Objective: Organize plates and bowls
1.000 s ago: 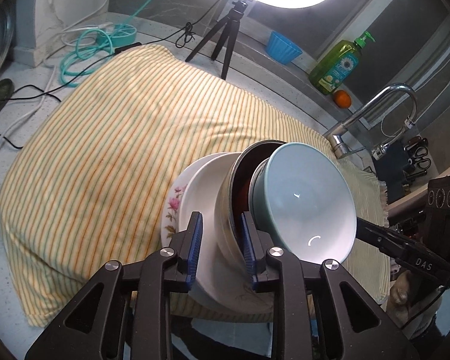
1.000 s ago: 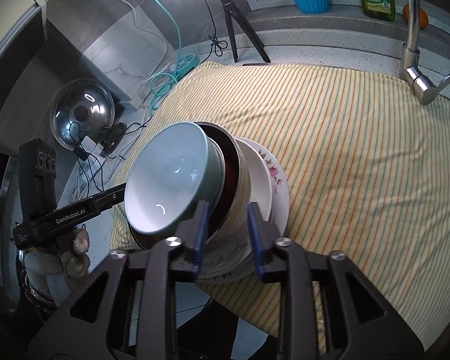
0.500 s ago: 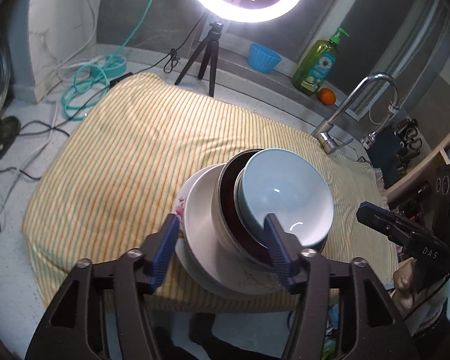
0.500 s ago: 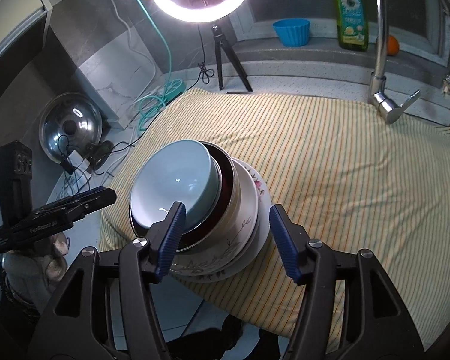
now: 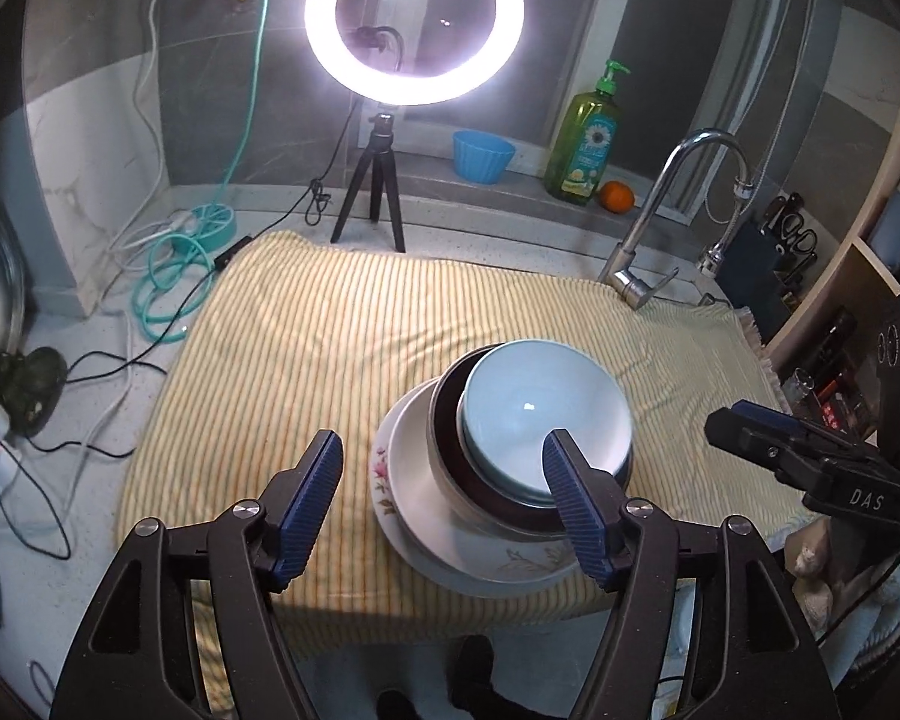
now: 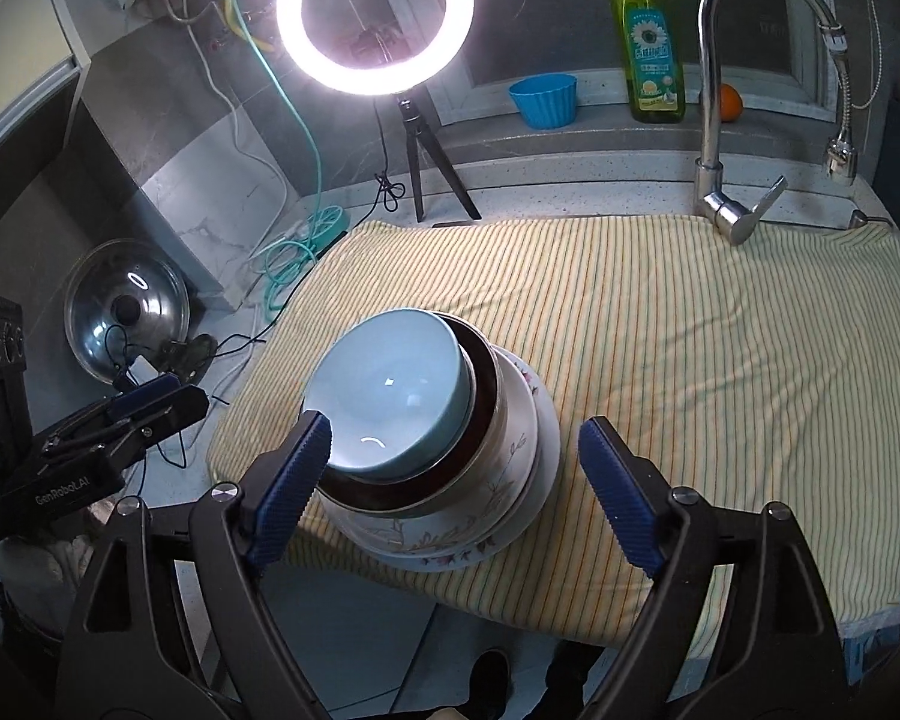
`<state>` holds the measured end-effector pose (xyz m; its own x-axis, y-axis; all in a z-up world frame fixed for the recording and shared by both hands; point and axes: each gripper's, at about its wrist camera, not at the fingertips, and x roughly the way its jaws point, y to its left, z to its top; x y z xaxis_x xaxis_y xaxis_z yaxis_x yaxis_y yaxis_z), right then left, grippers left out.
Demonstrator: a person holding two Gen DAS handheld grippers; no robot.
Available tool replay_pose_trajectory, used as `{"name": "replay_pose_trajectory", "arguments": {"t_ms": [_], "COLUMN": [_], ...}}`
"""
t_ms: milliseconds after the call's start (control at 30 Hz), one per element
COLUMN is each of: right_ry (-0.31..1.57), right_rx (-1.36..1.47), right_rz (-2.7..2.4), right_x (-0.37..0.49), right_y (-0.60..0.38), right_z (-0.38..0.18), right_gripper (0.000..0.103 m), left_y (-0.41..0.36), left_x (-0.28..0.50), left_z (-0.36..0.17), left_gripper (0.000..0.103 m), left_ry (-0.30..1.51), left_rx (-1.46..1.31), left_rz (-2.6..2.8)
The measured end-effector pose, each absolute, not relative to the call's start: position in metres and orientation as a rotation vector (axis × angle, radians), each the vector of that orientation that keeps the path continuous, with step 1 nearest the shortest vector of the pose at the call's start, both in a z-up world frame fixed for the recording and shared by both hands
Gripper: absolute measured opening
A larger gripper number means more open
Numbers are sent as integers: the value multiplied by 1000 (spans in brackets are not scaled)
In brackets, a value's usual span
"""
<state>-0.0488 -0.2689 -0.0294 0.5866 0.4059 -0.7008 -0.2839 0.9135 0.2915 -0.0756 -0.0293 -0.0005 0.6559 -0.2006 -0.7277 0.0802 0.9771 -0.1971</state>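
Observation:
A stack of dishes rests on the striped yellow cloth (image 5: pixel 342 336) near its front edge. A light blue bowl (image 5: pixel 540 414) sits on top, nested in a dark brown bowl (image 5: pixel 450 420), on a white bowl (image 5: pixel 414 468) and a floral plate (image 5: pixel 381 474). The blue bowl (image 6: pixel 390 390) and floral plate (image 6: pixel 450 552) also show in the right wrist view. My left gripper (image 5: pixel 444 498) is open and empty, held back from the stack. My right gripper (image 6: pixel 456 486) is open and empty, on the stack's other side.
A ring light on a tripod (image 5: pixel 378 180), a blue cup (image 5: pixel 483 156), a soap bottle (image 5: pixel 588 138) and an orange (image 5: pixel 618 195) stand at the back. A tap (image 5: pixel 660 222) rises at the back right. Cables (image 5: pixel 168 276) and a pot lid (image 6: pixel 126 306) lie left.
Both grippers have opened wide, let go of the stack's rim and drawn back and up. The stack now rests flat on the cloth.

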Motion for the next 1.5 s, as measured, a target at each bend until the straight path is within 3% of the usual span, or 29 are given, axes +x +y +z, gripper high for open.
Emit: {"name": "replay_pose_trajectory", "arguments": {"t_ms": [1500], "right_ry": [832], "right_rx": [171], "right_rz": [380], "right_x": [-59], "right_y": [-271], "right_z": [-22], "right_gripper": [88], "left_y": [-28], "left_x": [-77], "left_z": [10], "left_gripper": [71], "left_ry": [802], "left_rx": [-141], "left_rz": [-122]}}
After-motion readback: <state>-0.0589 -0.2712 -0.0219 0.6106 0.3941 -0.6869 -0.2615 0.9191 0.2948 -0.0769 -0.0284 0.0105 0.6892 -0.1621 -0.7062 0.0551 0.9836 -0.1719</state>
